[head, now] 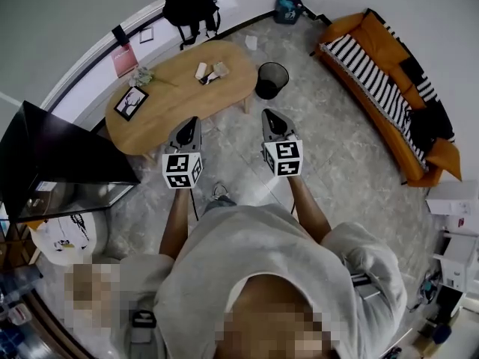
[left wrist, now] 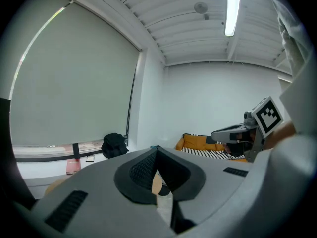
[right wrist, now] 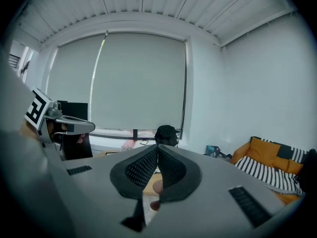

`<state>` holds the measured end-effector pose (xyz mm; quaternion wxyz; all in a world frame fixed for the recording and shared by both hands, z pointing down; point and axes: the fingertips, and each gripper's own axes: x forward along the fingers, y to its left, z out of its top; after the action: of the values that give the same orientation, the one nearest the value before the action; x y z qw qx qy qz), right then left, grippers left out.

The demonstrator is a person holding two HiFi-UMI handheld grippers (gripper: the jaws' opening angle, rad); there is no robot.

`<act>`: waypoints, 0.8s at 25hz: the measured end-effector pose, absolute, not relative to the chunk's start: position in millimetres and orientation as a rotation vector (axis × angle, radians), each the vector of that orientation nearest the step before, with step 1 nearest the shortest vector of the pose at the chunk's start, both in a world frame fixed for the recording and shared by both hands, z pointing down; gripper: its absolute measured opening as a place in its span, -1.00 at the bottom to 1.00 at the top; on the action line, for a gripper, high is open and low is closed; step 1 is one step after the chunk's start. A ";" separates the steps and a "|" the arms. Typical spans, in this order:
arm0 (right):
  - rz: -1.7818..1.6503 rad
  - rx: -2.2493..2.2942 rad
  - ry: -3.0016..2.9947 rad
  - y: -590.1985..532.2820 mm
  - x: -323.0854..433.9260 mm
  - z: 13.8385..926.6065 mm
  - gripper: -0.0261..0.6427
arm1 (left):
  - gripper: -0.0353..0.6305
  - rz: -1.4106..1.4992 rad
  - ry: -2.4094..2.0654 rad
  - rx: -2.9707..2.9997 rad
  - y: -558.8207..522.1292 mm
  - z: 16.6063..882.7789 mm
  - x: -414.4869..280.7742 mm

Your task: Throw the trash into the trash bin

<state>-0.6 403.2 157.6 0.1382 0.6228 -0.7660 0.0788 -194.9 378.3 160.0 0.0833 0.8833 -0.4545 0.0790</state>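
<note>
Seen from the head view, a few small pale bits of trash (head: 212, 72) lie on the far side of an oval wooden table (head: 176, 99). A black mesh trash bin (head: 272, 79) stands on the floor just right of the table. My left gripper (head: 194, 120) is over the table's near edge, jaws together and holding nothing. My right gripper (head: 266, 112) hovers over the floor in front of the bin, also shut and holding nothing. The left gripper (left wrist: 156, 149) and right gripper (right wrist: 157, 148) each show their pads meeting at the tip in their own views.
A framed picture (head: 131, 102) and a small plant sit on the table's left end. An orange sofa (head: 389, 88) with a striped cushion lines the right wall. A black backpack (head: 191, 2) rests by the window, a dark screen (head: 60, 155) stands at left, and a white paper (head: 251, 42) lies on the floor.
</note>
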 end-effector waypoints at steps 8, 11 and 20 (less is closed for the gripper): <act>0.234 1.825 -2.186 331.4 -18.5 166.2 -0.83 | -0.84 0.252 -1.318 2.662 296.5 164.3 -212.3; 0.257 1.828 -2.168 321.3 -19.8 174.9 -0.83 | -0.84 0.263 -1.291 2.665 281.1 171.2 -211.3; 0.352 1.848 -2.140 284.2 4.8 199.6 -0.83 | -0.84 0.319 -1.237 2.661 236.9 193.8 -184.3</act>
<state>4.8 284.2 199.6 0.1456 0.6418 -0.7429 0.1224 -184.3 236.9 193.8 0.0946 0.8975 -0.4172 0.1074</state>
